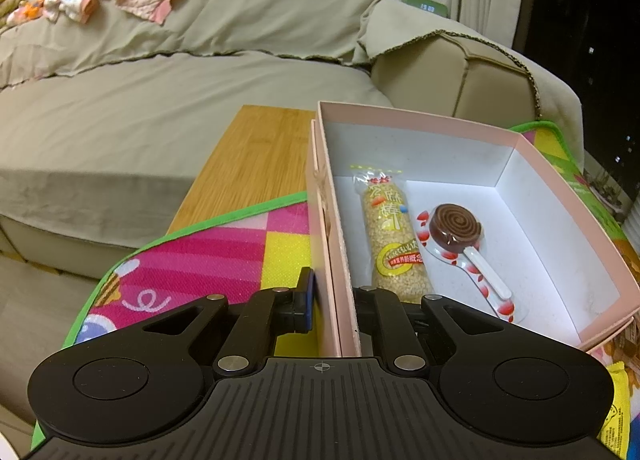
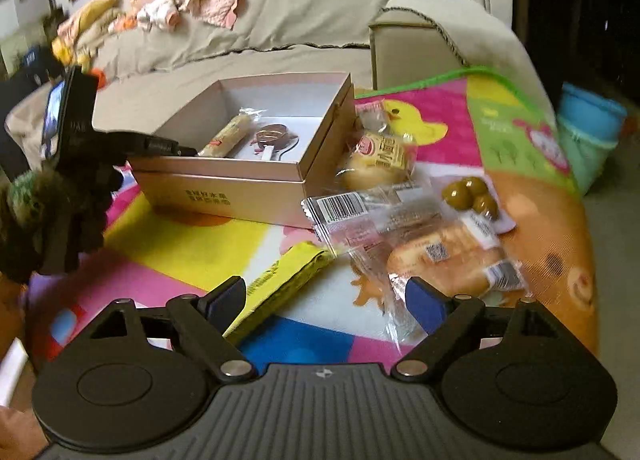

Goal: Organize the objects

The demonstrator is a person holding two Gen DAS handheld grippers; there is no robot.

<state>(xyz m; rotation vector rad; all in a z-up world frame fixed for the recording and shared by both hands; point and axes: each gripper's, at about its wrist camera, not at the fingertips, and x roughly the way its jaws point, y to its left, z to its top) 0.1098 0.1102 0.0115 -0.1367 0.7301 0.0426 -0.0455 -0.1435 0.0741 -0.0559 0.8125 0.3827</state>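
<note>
A pink box point(image 1: 536, 163) stands open on a colourful play mat point(image 1: 224, 244). Inside lie a sesame stick snack point(image 1: 390, 232) and a chocolate lollipop point(image 1: 456, 227). My left gripper point(image 1: 336, 300) is shut on the box's near left wall, one finger outside and one inside. In the right wrist view the box point(image 2: 224, 187) sits at centre, with the left gripper point(image 2: 160, 145) on its left wall. My right gripper point(image 2: 326, 300) is open above the mat, over a yellow snack bar point(image 2: 280, 284) and beside a wrapped bread point(image 2: 444, 260).
More wrapped snacks lie right of the box: a bun point(image 2: 376, 163), a barcode-labelled packet point(image 2: 348, 211) and packed olives point(image 2: 472, 193). A beige sofa point(image 1: 160, 99) with clothes lies behind. A wooden table point(image 1: 248, 155) shows under the mat. A blue bin point(image 2: 588, 127) stands at right.
</note>
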